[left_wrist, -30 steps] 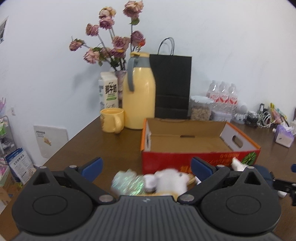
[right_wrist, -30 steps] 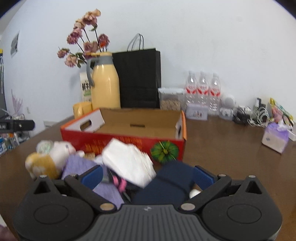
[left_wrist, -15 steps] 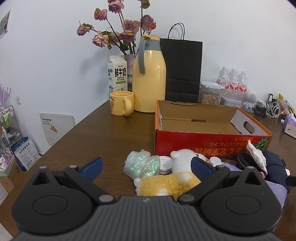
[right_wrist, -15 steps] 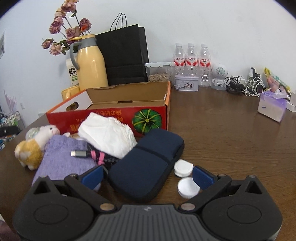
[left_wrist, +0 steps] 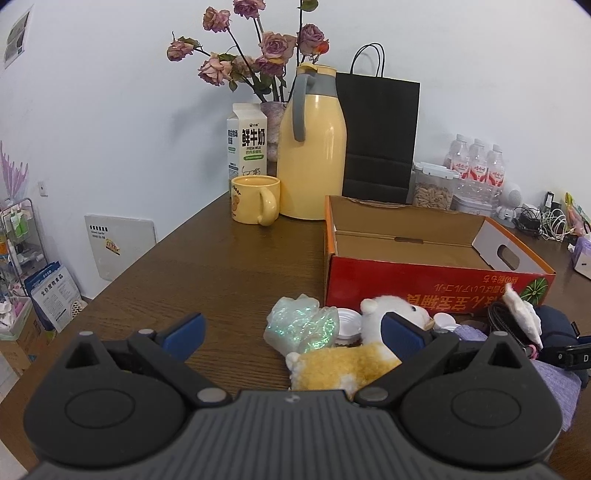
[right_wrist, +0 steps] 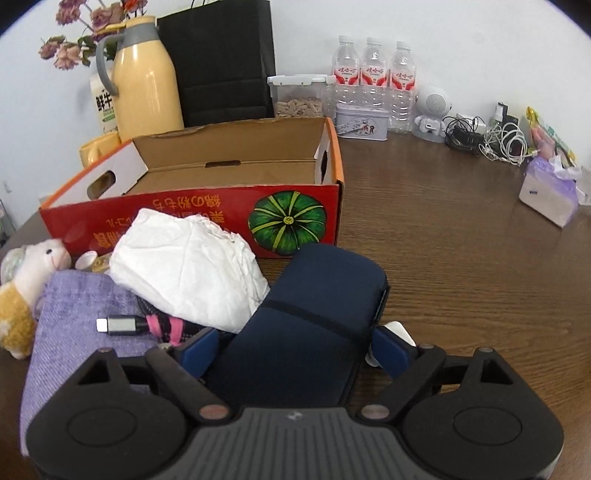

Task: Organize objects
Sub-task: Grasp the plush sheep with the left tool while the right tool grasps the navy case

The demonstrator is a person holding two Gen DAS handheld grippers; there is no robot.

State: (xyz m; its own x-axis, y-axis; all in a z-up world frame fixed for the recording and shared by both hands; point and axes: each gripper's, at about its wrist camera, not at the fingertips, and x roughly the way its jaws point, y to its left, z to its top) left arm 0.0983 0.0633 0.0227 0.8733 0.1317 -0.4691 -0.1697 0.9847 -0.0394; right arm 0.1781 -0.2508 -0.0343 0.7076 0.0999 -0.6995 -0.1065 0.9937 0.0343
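Our right gripper [right_wrist: 291,349] straddles the navy pouch [right_wrist: 314,317], jaws closing around it, pads not yet pressing. Our left gripper [left_wrist: 291,332] hangs released over the plush toy [left_wrist: 343,363] on the surface [left_wrist: 221,266], near the empty red box [left_wrist: 424,273].

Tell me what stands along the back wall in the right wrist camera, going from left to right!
Dried roses → milk carton → yellow thermos jug → black paper bag → clear box of seeds → three water bottles → little white robot → tangle of cables.
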